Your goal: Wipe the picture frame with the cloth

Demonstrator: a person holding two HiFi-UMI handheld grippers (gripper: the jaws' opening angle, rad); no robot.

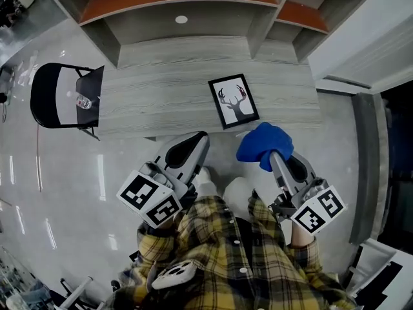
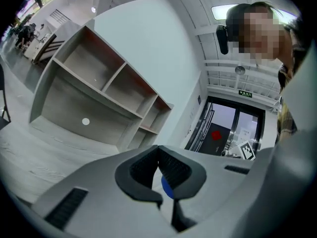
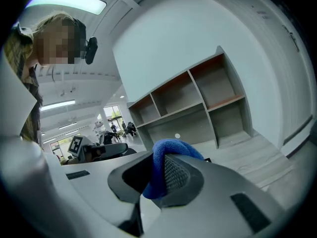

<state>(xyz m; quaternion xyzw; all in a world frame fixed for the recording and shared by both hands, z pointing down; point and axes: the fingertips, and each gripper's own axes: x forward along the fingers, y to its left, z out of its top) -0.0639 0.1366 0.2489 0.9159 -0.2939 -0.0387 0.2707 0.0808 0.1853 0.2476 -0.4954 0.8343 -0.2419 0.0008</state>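
blue cloth (image 1: 261, 142) is squeezed tight in the right hand-held gripper (image 1: 277, 159), just at the desk's front edge. the left hand-held gripper (image 1: 199, 139) is closed with nothing in it. farther off, the picture frame (image 1: 233, 101) sits on the grey wood desk (image 1: 161, 82).

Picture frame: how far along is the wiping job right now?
Done: the blue cloth is clamped in the right gripper. In hand: both grippers hover at the desk's front edge, the left gripper shut and empty. Left: the picture frame lies flat on the desk, apparently untouched; all wiping remains.
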